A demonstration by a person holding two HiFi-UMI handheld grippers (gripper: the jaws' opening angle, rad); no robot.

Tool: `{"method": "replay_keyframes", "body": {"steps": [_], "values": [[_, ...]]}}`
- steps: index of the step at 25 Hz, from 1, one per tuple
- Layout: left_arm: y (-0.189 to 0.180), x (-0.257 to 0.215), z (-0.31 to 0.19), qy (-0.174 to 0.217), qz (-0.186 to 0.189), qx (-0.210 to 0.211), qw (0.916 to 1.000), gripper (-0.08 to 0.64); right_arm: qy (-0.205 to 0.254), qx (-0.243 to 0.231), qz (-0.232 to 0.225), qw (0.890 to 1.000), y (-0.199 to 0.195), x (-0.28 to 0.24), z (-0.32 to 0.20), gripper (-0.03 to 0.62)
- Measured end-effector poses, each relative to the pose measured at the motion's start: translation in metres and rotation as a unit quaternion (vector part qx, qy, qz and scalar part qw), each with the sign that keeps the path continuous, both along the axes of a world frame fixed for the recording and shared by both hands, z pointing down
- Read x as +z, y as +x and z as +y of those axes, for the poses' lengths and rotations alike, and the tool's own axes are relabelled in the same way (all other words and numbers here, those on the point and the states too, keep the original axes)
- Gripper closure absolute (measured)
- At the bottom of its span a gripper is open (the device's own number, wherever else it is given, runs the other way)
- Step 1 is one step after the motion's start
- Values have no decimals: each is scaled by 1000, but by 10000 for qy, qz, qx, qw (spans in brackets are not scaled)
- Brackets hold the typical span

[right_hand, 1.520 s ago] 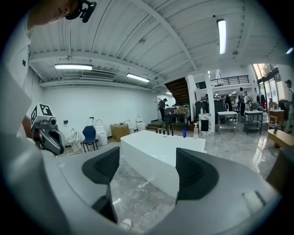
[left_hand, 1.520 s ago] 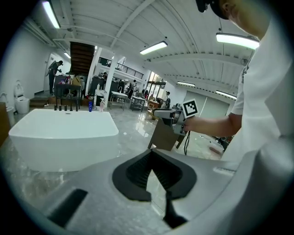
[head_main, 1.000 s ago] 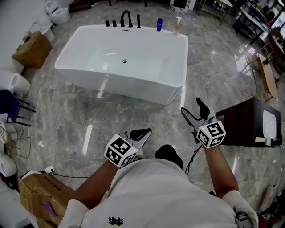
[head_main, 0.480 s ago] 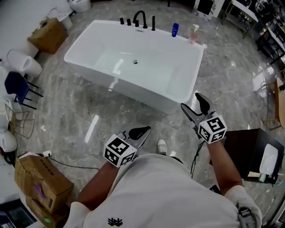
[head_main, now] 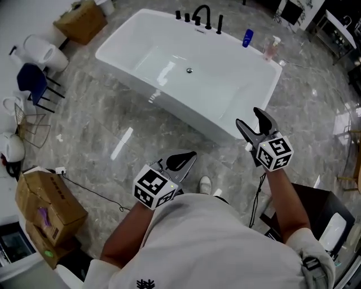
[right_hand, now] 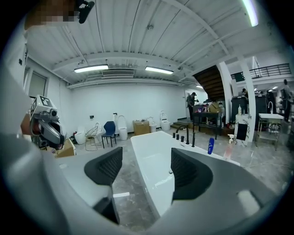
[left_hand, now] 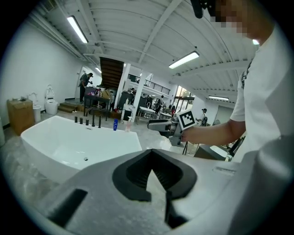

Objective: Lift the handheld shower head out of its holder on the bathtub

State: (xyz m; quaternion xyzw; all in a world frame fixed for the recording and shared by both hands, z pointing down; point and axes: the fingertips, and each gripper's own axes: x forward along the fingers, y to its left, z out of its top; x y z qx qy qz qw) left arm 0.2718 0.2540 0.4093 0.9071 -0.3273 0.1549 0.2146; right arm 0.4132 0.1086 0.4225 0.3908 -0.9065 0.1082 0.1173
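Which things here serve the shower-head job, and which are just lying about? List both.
Job: bathtub, black tap fittings on its far rim, left tool, right tool.
Lying about: blue bottle, pink pump bottle, cardboard box, blue chair.

A bathroom-fixtures showroom: a bathtub [head_main: 169, 62] and toilets [right_hand: 121, 125] stand on open marble floor [head_main: 113, 130].

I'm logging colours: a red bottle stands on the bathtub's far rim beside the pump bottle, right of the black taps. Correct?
No: the head view shows a blue bottle, not red, on the far rim of the bathtub beside the pump bottle, right of the black taps.
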Motion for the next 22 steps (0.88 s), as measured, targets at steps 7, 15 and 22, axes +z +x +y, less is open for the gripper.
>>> {"method": "replay_keyframes", "body": {"steps": [7,15,22], "values": [[-68,-5,-56,166,-15,70,9998,554,29,19,307,9995,-62,2,-64,250],[-161,-12,-104,209,-4,420,9989,554,100,377,438,9983,-136,-3,-132,256],[-208,-4,-145,104,107,377,9992,554,-36,565,554,9969,-168,13,-189,256]]}}
